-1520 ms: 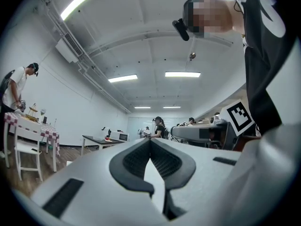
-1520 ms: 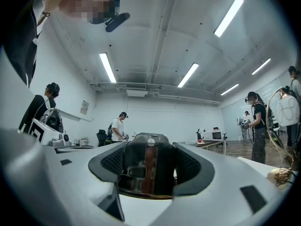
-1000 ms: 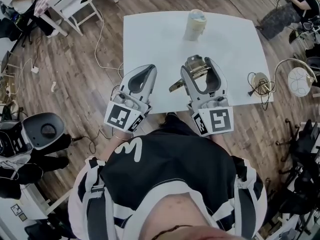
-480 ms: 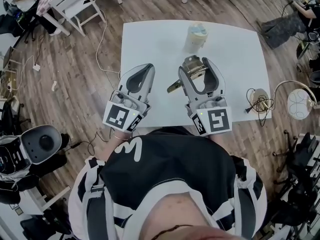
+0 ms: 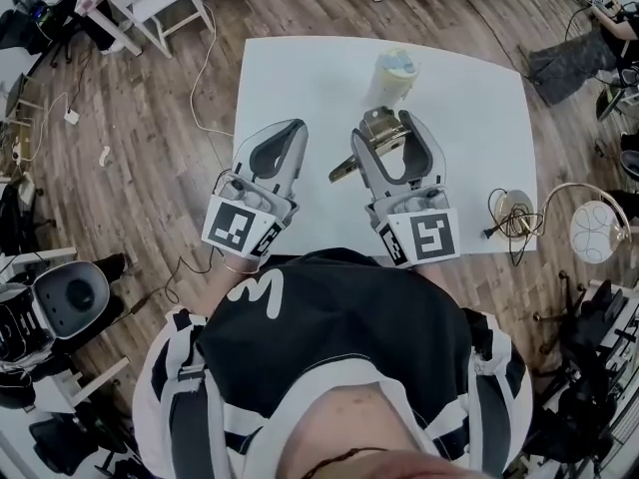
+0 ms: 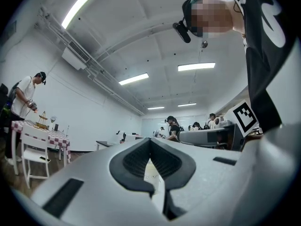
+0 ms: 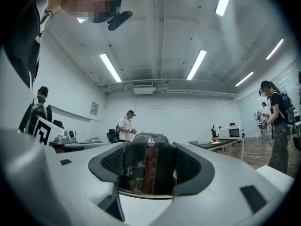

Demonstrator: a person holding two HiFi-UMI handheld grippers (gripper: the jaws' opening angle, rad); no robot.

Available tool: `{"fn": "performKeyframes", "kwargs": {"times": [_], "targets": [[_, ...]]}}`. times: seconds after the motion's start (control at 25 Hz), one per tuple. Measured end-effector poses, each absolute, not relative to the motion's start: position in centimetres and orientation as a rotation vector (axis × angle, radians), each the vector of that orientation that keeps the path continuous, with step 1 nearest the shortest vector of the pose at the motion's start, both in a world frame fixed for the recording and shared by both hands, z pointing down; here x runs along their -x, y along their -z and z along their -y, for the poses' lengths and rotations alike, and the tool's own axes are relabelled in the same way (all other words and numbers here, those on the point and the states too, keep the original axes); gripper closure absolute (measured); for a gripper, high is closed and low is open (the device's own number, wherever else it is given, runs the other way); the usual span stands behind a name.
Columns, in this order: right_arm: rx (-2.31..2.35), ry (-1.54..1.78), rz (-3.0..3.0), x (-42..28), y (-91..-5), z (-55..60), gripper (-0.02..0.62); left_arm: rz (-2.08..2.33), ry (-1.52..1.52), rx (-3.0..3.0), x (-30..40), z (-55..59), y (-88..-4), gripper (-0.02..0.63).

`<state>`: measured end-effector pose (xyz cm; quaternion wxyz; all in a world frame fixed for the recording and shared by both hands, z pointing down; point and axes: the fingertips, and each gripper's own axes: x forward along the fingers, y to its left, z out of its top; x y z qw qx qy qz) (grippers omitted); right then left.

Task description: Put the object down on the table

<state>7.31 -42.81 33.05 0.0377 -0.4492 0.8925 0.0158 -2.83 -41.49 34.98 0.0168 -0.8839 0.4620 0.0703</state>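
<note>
My left claw (image 5: pixel 288 130) hangs over the near left part of the white surface (image 5: pixel 300 78). Its pads are pressed together at the tips with nothing between them. Just to its right, my right claw (image 5: pixel 389 136) is clamped on the metal object (image 5: pixel 378 126), a shiny dark piece with a coppery strip down its face. A brass-coloured end of it sticks out to the left, below the jaws. The object sits over the middle of the surface, in the claw's grip, but I can't tell whether it touches the top. Beyond it, near the far edge, stands a pale jar (image 5: pixel 392 76), apart from the claw. Off the right side, a round lamp (image 5: pixel 597 221) lies on the wooden floor.
</note>
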Motion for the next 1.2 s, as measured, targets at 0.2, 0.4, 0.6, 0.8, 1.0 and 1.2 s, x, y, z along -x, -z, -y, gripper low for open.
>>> {"fn": "performKeyframes", "kwargs": {"times": [0.2, 0.4, 0.6, 0.8, 1.0, 1.2], "targets": [[1.364, -0.040, -2.764, -6.7, -33.5, 43.4, 0.287, -1.443, -0.213, 2.758, 3.0, 42.2, -35.0, 0.601], [1.357, -0.007, -2.794, -6.0, -34.7, 44.4, 0.287, -1.449, -0.210, 2.757, 3.5, 43.1, -34.9, 0.601], [1.363, 0.012, -2.824, -5.0, -36.0, 45.3, 0.287, -1.455, -0.208, 2.758, 4.0, 43.1, -34.7, 0.601], [1.373, 0.010, -2.866, -3.9, -37.7, 46.4, 0.287, -1.479, -0.207, 2.749, 4.7, 43.1, -34.8, 0.601], [1.383, 0.039, -2.902, -2.8, -39.5, 47.2, 0.287, -1.505, -0.201, 2.749, 5.5, 43.0, -35.2, 0.601], [1.384, 0.108, -2.931, -1.6, -41.4, 47.8, 0.287, -1.522, -0.204, 2.753, 6.5, 42.7, -35.3, 0.601]]}}
